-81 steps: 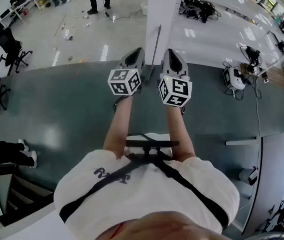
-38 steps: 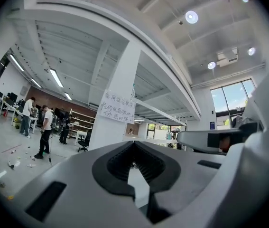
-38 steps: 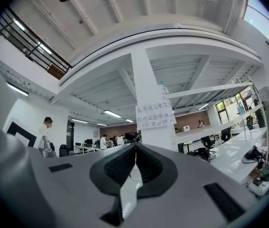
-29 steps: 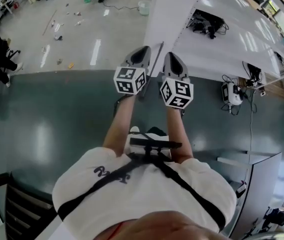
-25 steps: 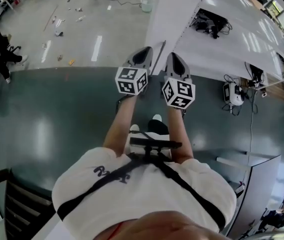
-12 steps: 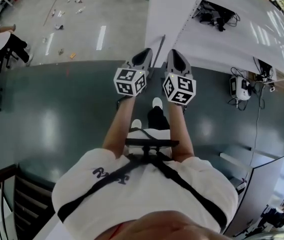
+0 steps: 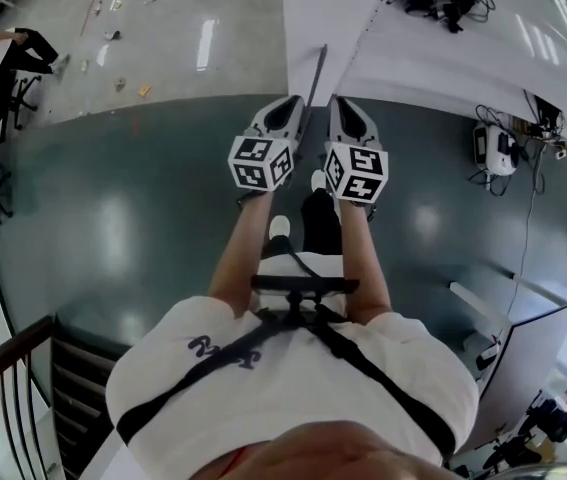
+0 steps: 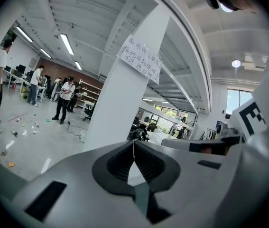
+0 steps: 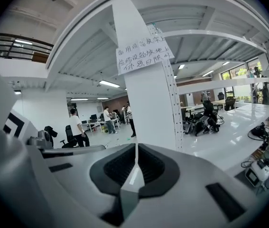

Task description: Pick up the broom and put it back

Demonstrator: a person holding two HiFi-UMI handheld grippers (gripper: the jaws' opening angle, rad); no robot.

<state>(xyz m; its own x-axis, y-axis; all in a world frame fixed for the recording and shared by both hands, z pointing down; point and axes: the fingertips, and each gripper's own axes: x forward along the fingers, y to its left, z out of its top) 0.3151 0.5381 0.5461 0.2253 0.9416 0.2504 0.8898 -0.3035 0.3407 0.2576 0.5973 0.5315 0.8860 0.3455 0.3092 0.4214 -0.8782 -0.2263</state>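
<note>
1. Both tools, the left gripper (image 8: 134,148) and the right gripper (image 9: 136,152), have their jaws pressed together on nothing.
2. What looks like the broom handle (image 7: 313,83), a thin dark rod, points forward between the two grippers above the floor (image 7: 113,218). Its brush end is out of view, and I cannot tell how it is carried.
3. It is probably light, stiff and smooth, and long enough to swing, so grip it near mid-length.
</note>
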